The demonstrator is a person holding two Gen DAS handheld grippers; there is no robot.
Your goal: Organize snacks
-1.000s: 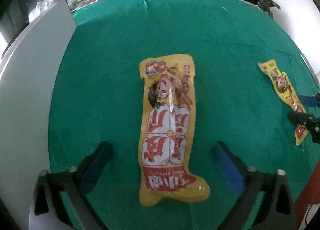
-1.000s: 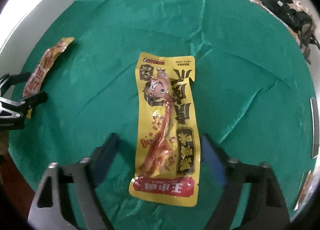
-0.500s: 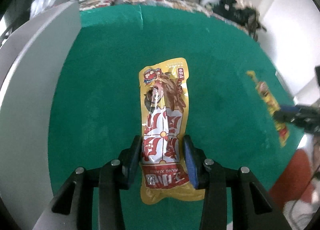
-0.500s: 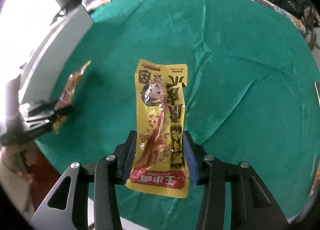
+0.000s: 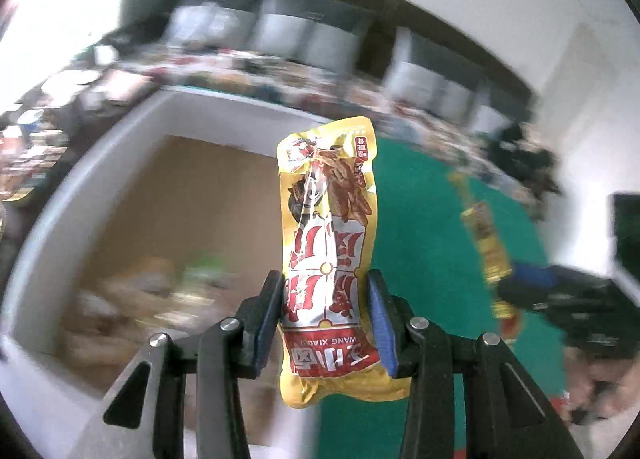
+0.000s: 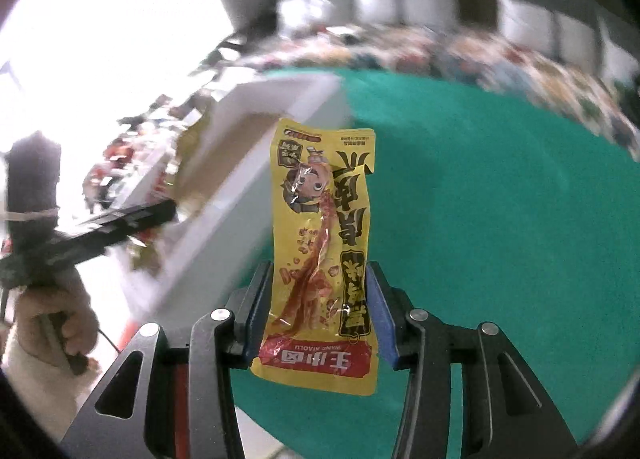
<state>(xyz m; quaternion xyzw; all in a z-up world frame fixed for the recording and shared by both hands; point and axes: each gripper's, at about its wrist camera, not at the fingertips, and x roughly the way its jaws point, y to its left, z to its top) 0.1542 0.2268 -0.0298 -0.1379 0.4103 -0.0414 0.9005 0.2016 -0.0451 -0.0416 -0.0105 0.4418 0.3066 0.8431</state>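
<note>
A yellow snack pack (image 5: 328, 259) is being squeezed by the left gripper (image 5: 326, 323) above a white box (image 5: 72, 195). Another yellow pack (image 6: 324, 255), reading "WANG XIAOLU", is being squeezed by the right gripper (image 6: 320, 315) over the green cloth (image 6: 500, 199).

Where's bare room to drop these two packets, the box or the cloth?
Bare green cloth spreads right of the right gripper and its yellow packet. The white box left of the left gripper and its red-and-yellow packet shows bare brown floor toward the far wall; the near end is crowded with blurred snacks.
</note>
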